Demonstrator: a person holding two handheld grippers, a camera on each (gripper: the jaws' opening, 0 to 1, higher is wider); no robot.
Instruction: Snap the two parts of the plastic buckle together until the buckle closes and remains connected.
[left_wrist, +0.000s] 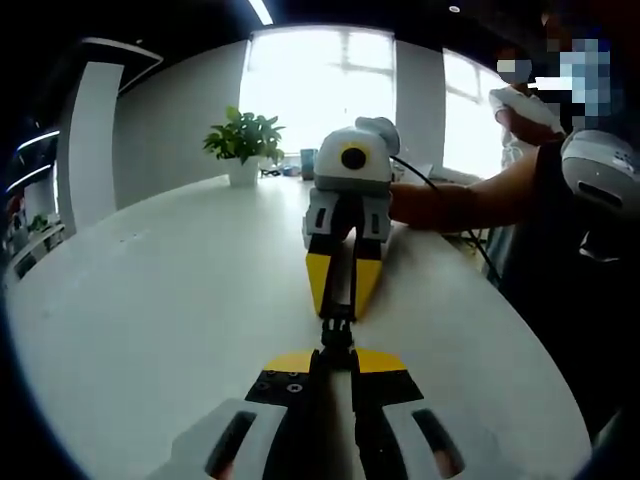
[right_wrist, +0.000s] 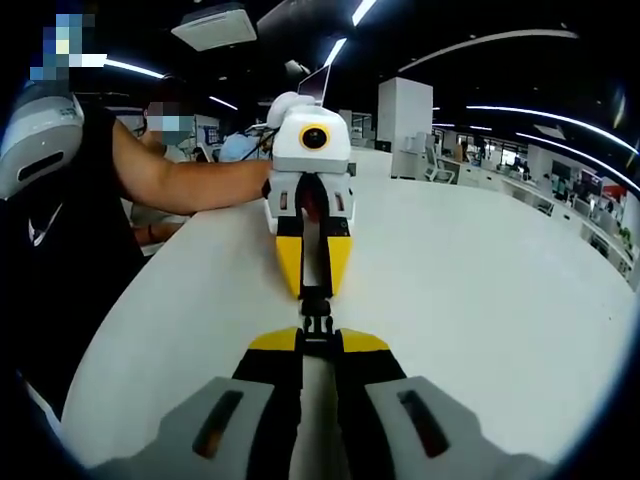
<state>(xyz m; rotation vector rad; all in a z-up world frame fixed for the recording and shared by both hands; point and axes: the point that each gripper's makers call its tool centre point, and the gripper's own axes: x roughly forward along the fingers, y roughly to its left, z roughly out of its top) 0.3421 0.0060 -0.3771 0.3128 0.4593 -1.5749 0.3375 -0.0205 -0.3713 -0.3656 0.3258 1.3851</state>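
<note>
The black plastic buckle (left_wrist: 337, 332) hangs just above the white table (left_wrist: 160, 300), held between two grippers that face each other tip to tip. At the bottom of the left gripper view, my left gripper (left_wrist: 336, 358) is shut on the near part of the buckle. The right gripper (left_wrist: 340, 300) comes from the far side, shut on the other part. The right gripper view mirrors this: my right gripper (right_wrist: 318, 342) is shut on the near end of the buckle (right_wrist: 316, 310), and the left gripper (right_wrist: 313, 288) is shut on the far end. The two parts meet end to end. I cannot tell whether they are latched.
A potted plant (left_wrist: 243, 145) stands at the table's far end before a bright window. A person's forearm (left_wrist: 450, 205) reaches in along the table's right edge, and the same person (right_wrist: 60, 200) stands at the left of the right gripper view. More desks (right_wrist: 560, 190) lie beyond.
</note>
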